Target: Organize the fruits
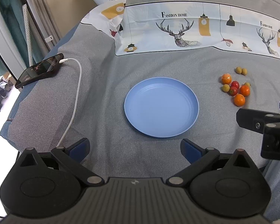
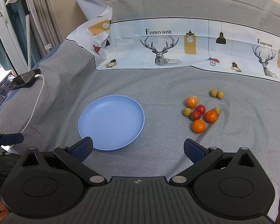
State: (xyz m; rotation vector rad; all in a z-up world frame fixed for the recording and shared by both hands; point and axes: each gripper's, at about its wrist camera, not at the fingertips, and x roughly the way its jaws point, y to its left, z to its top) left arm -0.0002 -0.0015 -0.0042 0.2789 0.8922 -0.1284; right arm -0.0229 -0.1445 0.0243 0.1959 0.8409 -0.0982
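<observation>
An empty blue plate [image 1: 161,107] lies on the grey cloth; it also shows in the right wrist view [image 2: 111,122]. To its right lies a cluster of small fruits: three oranges [image 2: 198,126], two red tomatoes [image 2: 195,115] and several small yellow-green fruits [image 2: 187,111]. The cluster also shows in the left wrist view [image 1: 239,99]. My left gripper [image 1: 135,149] is open and empty, just in front of the plate. My right gripper [image 2: 138,149] is open and empty, in front of the gap between plate and fruits.
A black phone [image 1: 39,70] with a white charging cable [image 1: 75,100] lies at the left on the cloth. A patterned white sheet [image 1: 177,28] with deer prints lies behind the plate. The right gripper's body [image 1: 265,125] shows at the right of the left wrist view.
</observation>
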